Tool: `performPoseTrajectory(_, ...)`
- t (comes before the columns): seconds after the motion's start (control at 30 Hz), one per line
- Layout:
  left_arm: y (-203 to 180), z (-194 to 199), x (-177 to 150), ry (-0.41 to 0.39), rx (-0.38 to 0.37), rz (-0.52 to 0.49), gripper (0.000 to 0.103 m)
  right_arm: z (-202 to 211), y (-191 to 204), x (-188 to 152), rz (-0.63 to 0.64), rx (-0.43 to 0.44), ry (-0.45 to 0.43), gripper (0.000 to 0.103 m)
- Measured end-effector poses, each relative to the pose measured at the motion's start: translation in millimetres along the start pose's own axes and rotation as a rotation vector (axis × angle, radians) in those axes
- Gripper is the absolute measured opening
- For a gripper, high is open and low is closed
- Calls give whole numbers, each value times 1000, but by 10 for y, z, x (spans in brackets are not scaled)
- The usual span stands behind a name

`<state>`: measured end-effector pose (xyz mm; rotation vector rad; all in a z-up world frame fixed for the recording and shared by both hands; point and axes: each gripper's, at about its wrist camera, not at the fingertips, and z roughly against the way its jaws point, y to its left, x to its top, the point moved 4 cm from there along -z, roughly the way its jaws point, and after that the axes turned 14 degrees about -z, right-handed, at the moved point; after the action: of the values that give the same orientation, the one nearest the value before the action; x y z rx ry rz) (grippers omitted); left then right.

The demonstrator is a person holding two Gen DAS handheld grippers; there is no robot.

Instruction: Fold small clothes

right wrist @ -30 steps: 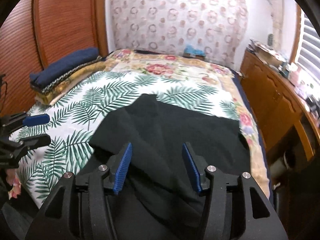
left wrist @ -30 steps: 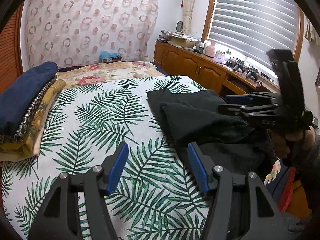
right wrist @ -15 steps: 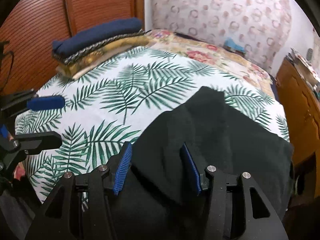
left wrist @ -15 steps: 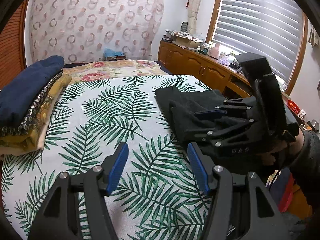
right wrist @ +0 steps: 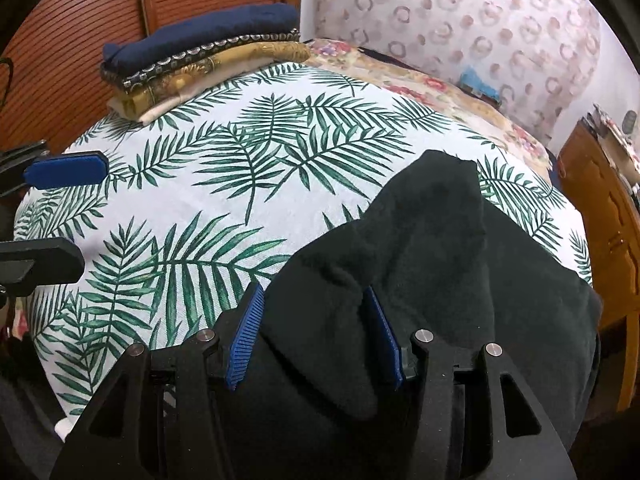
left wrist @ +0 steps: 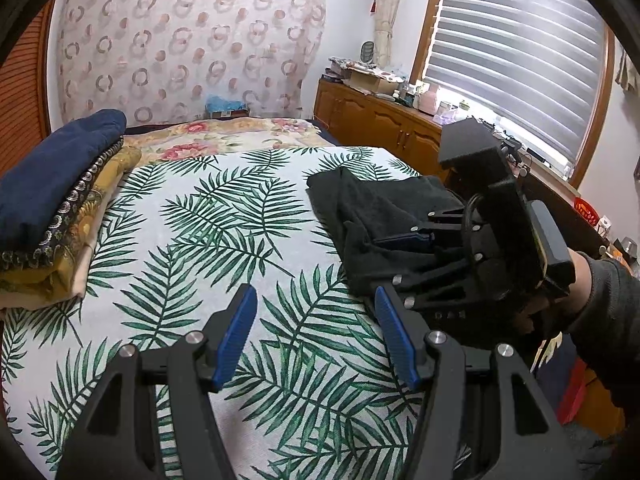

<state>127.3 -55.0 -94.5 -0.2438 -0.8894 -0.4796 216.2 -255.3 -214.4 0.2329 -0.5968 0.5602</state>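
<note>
A black garment (left wrist: 372, 208) lies crumpled on the right side of the palm-leaf bed sheet (left wrist: 208, 224); it also fills the lower right of the right wrist view (right wrist: 420, 248). My left gripper (left wrist: 316, 332) is open and empty above the sheet, left of the garment. My right gripper (right wrist: 312, 328) is open with a raised fold of the black garment between its blue pads (right wrist: 244, 332), the jaws apart. The right gripper shows in the left wrist view (left wrist: 404, 256), down on the garment. The left gripper's fingers (right wrist: 64, 172) show at the left edge of the right wrist view.
A stack of folded cloths (left wrist: 52, 196), navy on top, sits at the bed's left edge by a wooden slatted wall (right wrist: 80, 12). A floral blanket (left wrist: 224, 136) covers the far end. A wooden cabinet (left wrist: 384, 120) and a window with blinds stand to the right.
My right gripper swung left and lowered onto the black garment, its jaws now around a raised fold. My left gripper shifted slightly and stayed open.
</note>
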Motion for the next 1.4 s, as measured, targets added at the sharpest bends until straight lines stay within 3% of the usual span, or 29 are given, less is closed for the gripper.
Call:
performPoseTrajectory(0.07, -21, -7, -2, 3, -3, -4, 61, 28, -13, 12, -5, 13, -7, 25)
performPoseTrajectory(0.17, -33, -26, 2, 7, -8, -7, 61, 190, -73, 70, -34, 43, -44, 9)
performPoseTrajectory(0.37, -77, -47, 18, 12, -16, -15, 61, 672, -315, 269, -94, 48, -175, 7)
performPoseTrajectory(0.67, -175, -89, 29, 21, -33, -32, 61, 1110, -1156, 533, -182, -122, -255, 6)
performPoseTrajectory(0.83, -227, -116, 20, 30, -44, -45, 61, 948, -1845, 481, -306, -287, -185, 9)
performPoseTrajectory(0.87, -237, -118, 18, 31, -45, -48, 61, 909, -1942, 439, -320, -333, -179, 19)
performPoseTrajectory(0.93, -252, -130, 12, 34, -47, -49, 61, 864, -2072, 353, -353, -403, -173, 27)
performPoseTrajectory(1.1, -288, -152, 9, 41, -54, -54, 61, 889, -2037, 208, -380, -325, -186, 32)
performPoseTrajectory(1.23, -336, -173, 19, 47, -60, -65, 61, 830, -1878, 193, -359, -246, -181, 43)
performPoseTrajectory(1.4, -409, -219, 9, 57, -68, -79, 61, 623, -1682, 207, -343, -175, -136, 43)
